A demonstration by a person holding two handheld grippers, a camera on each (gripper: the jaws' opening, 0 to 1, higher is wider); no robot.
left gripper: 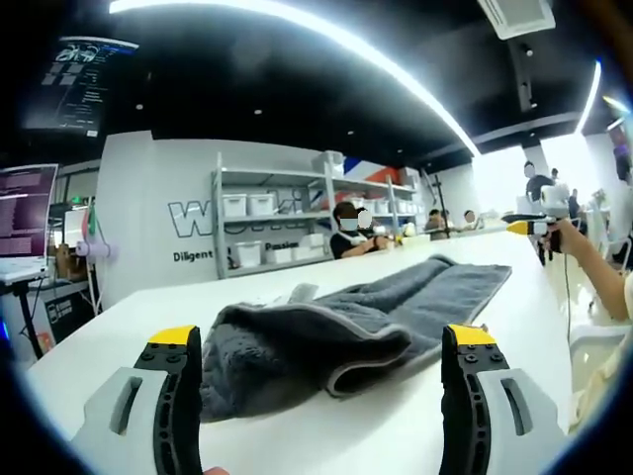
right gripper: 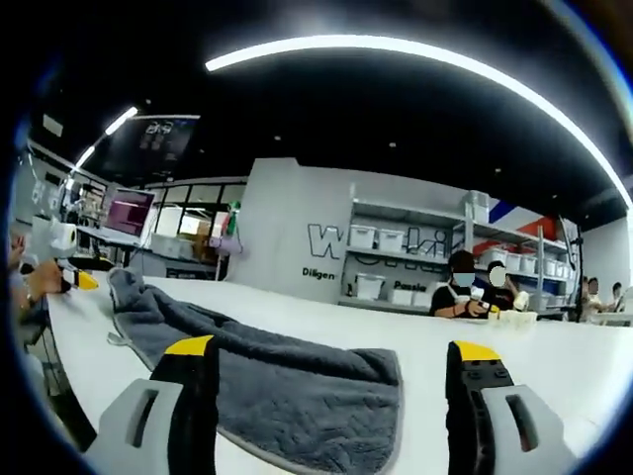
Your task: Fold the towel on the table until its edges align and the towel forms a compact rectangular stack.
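- Towel (left gripper: 336, 322): grey, lying on the white table (left gripper: 415, 435), stretched out long between my two grippers.
- From the left gripper view, its near end is bunched and rolled over on itself, with a thick folded lip facing me; the far end runs flat toward the table's far right.
- From the right gripper view, the towel (right gripper: 287, 391) lies mostly flat, with one rounded corner near me and the far end rumpled at the table's (right gripper: 514, 341) left edge.
- Left gripper (left gripper: 321, 396): jaws spread wide and holding nothing. Yellow-tipped fingers (left gripper: 170, 341) stand on either side of the bunched end; I cannot tell whether they touch the cloth.
- Right gripper (right gripper: 331, 396): also released, jaws wide apart. The left jaw stands over the towel's near part, the right jaw over bare table.
- The other gripper (left gripper: 539, 226) shows at the far right of the left gripper view, held in a hand (left gripper: 572, 237) beyond the towel's far end.
- In the right gripper view the other gripper (right gripper: 64, 267) shows at the far left, near the rumpled end.
- Behind the table: a grey wall with lettering, shelves (left gripper: 287, 223) of white bins, and seated people (right gripper: 460, 287) at the far side.
- A lit monitor (left gripper: 25, 213) stands at the left of the left gripper view.
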